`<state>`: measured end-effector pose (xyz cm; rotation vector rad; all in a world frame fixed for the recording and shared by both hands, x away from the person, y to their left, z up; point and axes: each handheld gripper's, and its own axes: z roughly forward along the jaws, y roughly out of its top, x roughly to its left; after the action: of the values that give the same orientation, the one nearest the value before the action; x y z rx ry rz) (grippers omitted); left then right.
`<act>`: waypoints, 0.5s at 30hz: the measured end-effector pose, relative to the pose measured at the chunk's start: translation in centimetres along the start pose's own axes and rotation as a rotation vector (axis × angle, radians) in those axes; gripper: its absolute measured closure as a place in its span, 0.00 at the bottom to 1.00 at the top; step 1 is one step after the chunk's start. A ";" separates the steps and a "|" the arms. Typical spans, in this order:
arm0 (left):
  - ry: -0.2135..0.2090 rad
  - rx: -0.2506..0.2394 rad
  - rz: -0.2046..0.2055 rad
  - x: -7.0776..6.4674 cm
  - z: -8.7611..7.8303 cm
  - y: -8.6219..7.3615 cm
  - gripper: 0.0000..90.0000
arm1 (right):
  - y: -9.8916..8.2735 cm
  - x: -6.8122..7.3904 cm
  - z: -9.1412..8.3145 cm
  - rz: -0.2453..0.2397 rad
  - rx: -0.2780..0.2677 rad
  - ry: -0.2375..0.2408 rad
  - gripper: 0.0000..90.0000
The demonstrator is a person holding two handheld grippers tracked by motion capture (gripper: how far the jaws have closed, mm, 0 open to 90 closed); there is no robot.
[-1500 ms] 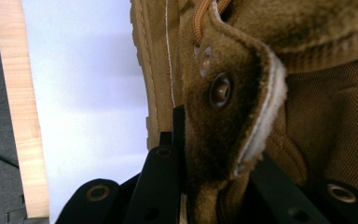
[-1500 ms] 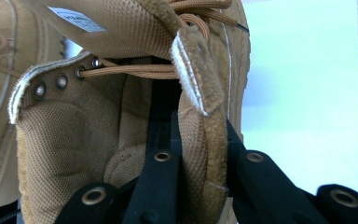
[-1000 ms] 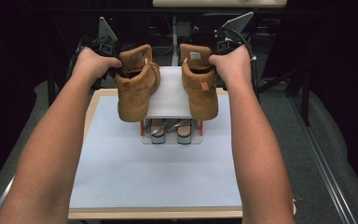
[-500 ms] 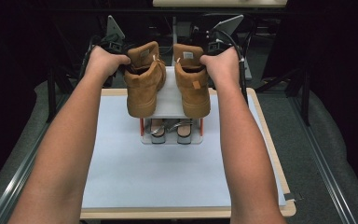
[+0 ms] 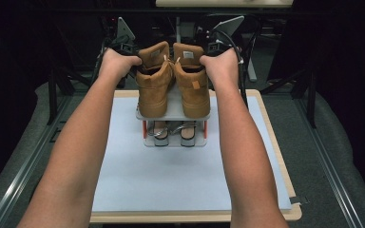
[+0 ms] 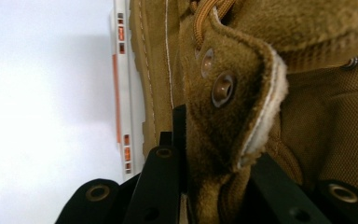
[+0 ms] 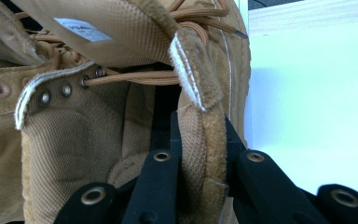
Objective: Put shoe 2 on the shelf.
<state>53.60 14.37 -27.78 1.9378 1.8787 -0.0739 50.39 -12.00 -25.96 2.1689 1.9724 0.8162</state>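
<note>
White mat (image 5: 171,180) | both claws clamped on tan boots' (image 5: 153,88) collars | tongue label (image 7: 77,29) unreadable

Lab-style recording bay: black surround, metal frame legs (image 5: 57,85), white-topped wooden table (image 5: 161,190), grey floor (image 5: 342,156).

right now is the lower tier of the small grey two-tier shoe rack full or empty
Occupied: on the lower tier of the small grey two-tier shoe rack, a pair of pale sandals shows beneath the two tan suede boots on top.
</note>
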 end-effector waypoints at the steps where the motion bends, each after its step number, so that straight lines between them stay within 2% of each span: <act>1: -0.007 0.006 0.004 0.0 0.1 0.0 0.94 | 0.0 0.0 0.1 0.003 -0.003 0.003 0.91; 3: -0.002 -0.001 0.005 -0.1 0.2 -0.1 0.93 | 0.0 0.0 0.0 0.010 -0.001 0.017 0.91; 15: -0.002 -0.007 0.021 0.2 0.4 -0.5 0.92 | -0.3 -0.1 0.3 0.007 0.022 0.007 0.90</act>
<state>53.28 14.44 -28.33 1.9510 1.8546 -0.0629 50.22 -11.99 -26.40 2.1888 1.9881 0.8082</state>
